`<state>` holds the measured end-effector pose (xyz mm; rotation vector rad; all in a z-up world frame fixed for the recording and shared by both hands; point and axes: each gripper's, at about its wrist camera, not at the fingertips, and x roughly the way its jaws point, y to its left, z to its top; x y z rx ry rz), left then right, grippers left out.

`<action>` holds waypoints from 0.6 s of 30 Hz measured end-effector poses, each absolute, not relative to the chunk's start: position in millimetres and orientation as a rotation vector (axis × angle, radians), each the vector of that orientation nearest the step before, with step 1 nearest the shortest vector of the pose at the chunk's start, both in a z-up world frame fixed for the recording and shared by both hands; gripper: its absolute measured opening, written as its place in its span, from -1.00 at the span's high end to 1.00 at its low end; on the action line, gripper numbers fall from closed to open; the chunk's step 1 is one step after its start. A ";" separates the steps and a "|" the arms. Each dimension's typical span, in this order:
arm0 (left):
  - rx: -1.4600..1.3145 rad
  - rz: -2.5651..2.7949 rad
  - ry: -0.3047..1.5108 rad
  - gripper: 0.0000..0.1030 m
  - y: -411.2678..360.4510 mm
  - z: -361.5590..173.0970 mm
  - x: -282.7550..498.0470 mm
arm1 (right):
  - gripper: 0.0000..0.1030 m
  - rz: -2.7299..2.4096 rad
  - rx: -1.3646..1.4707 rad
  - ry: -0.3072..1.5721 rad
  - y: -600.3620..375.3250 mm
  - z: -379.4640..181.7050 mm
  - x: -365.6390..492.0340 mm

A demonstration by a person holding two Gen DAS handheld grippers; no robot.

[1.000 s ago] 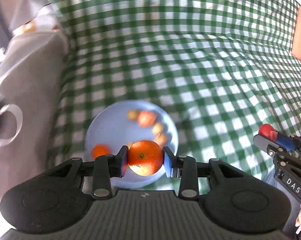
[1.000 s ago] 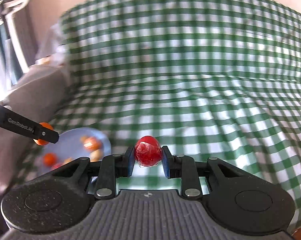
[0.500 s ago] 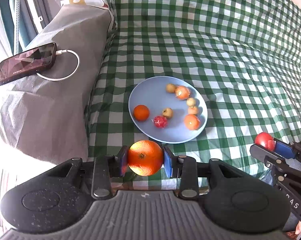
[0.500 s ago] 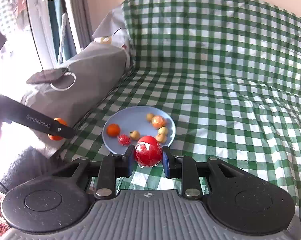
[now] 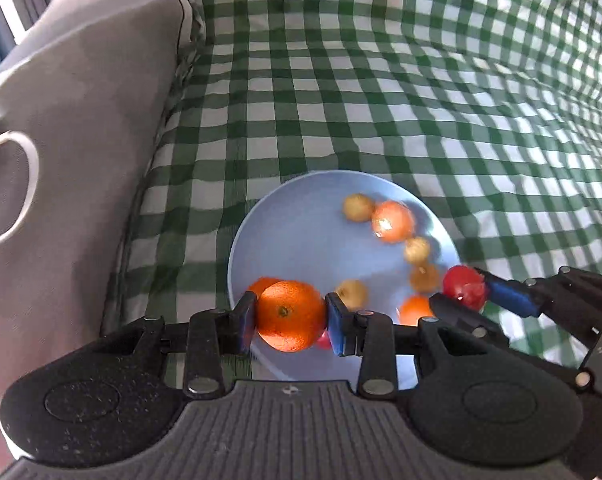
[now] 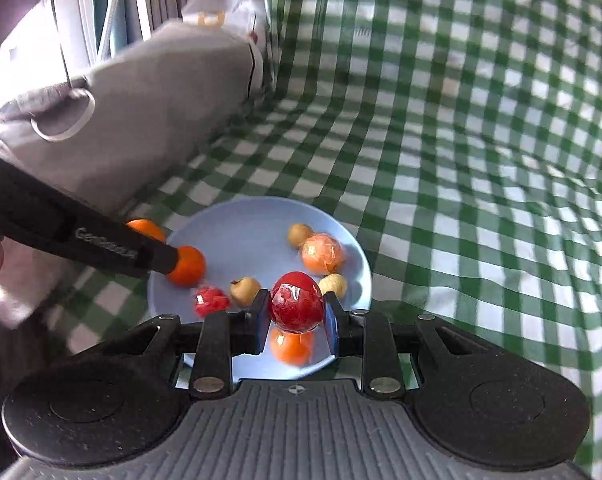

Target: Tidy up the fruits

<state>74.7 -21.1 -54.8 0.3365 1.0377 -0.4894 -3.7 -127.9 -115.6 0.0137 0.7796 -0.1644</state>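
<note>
Both grippers are observed above the near side of a pale blue plate resting on a green-and-white checked bed cover. The left gripper is closed on an orange, round and dimpled, held by its sides over the plate's near-left rim. The right gripper is closed on a red fruit, glossy and apparently film-wrapped, held over the plate's near-right portion. The plate lies directly below and slightly ahead of both sets of jaws, so release is judged to call for a short descent only; neither hand is clearly nearer. Neither fruit has a marked long axis. Smaller fruits already lie on the plate: orange, red and tan ones, scattered. A grey cushion is noted at the bed's left edge.
</note>
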 end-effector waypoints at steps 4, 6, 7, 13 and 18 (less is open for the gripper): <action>0.354 -0.474 1.002 -0.67 -26.8 -61.9 87.1 | 0.37 -0.145 0.024 0.836 -138.9 -132.0 18.9; 0.345 -0.446 0.977 -0.99 -23.1 -55.5 85.3 | -0.09 -0.159 0.038 0.849 -142.6 -130.7 20.8; 0.338 -0.448 0.963 -0.99 -20.0 -51.3 82.0 | -0.41 -0.178 0.046 0.845 -143.8 -127.5 18.1; 0.373 -0.435 0.995 -0.99 -0.6 -33.9 50.7 | -0.89 -0.264 0.101 0.847 -136.2 -106.8 -24.0; 0.349 -0.440 0.987 -0.99 21.7 -16.1 17.1 | -0.92 -0.324 0.133 0.831 -117.4 -94.6 -59.4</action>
